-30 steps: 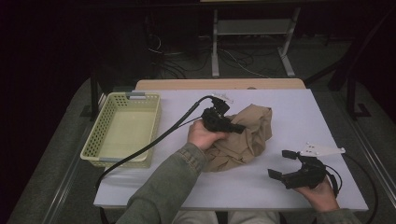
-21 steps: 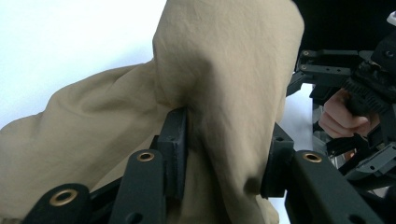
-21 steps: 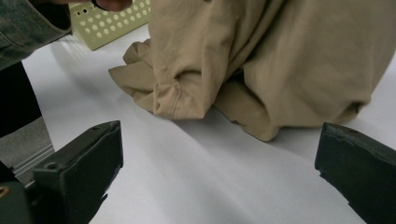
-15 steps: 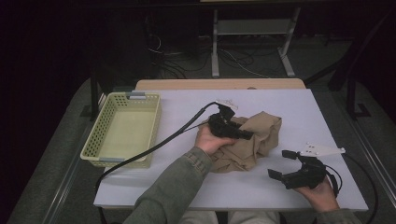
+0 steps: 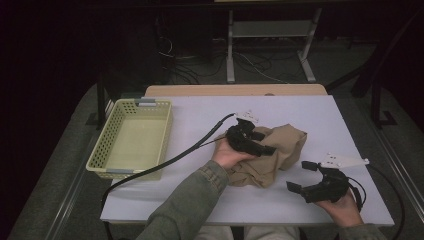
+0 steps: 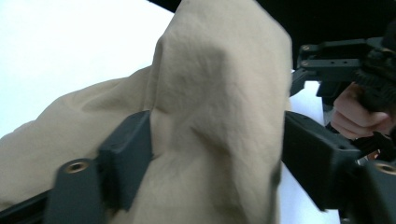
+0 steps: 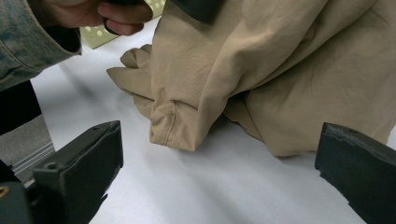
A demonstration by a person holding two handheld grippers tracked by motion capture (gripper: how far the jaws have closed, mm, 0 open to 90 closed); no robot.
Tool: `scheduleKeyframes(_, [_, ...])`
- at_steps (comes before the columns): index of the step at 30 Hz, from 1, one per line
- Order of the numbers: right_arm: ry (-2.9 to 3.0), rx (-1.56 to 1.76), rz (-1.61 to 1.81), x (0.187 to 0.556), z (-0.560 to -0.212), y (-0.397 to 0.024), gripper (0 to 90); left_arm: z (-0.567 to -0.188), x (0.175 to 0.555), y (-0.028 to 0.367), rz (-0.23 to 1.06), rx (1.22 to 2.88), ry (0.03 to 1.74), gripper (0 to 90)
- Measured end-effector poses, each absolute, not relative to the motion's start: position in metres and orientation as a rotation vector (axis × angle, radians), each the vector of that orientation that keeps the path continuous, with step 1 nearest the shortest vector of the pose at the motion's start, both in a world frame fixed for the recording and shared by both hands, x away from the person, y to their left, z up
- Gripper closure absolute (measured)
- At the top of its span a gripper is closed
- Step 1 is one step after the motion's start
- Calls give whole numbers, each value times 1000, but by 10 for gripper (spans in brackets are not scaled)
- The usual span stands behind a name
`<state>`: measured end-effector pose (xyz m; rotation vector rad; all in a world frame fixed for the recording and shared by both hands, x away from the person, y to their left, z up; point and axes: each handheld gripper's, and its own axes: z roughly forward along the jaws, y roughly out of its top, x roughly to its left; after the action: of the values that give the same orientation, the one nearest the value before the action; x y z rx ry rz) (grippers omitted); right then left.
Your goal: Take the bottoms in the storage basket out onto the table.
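White table (image 5: 200, 200) carries a yellow basket (image 5: 131, 142) and a crumpled tan cloth (image 5: 280, 145). A fold of cloth rises between the left gripper (image 5: 257, 145) jaws, just spreading, seemingly letting go. The right gripper (image 5: 300, 176) waits spread beside it.

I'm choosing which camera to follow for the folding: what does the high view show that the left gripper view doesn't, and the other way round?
High view alone: the yellow basket at the table's left, and the left gripper from outside, resting on the cloth. Left gripper view alone: a raised fold of the tan cloth standing between its own jaws, which have just been opening, so the fold looks released. Both share the cloth, the white table and the right gripper with open jaws, apart from the cloth.
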<state>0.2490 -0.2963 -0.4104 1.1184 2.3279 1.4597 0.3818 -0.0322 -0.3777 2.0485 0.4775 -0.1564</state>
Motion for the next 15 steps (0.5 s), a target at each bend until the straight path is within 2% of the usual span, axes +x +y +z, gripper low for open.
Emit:
scheduleKeyframes(8, [2327, 1121, 1457, 249, -411, -296, 7, -367, 377, -27, -117, 2063, 485, 101])
scheduleKeyframes(12, [2329, 1120, 1457, 249, -411, -296, 7, -363, 377, -23, -106, 2107, 504, 4])
scheduleKeyframes(15, [2330, 1121, 1455, 249, -411, -295, 7, -360, 375, -20, -95, 2132, 494, 0])
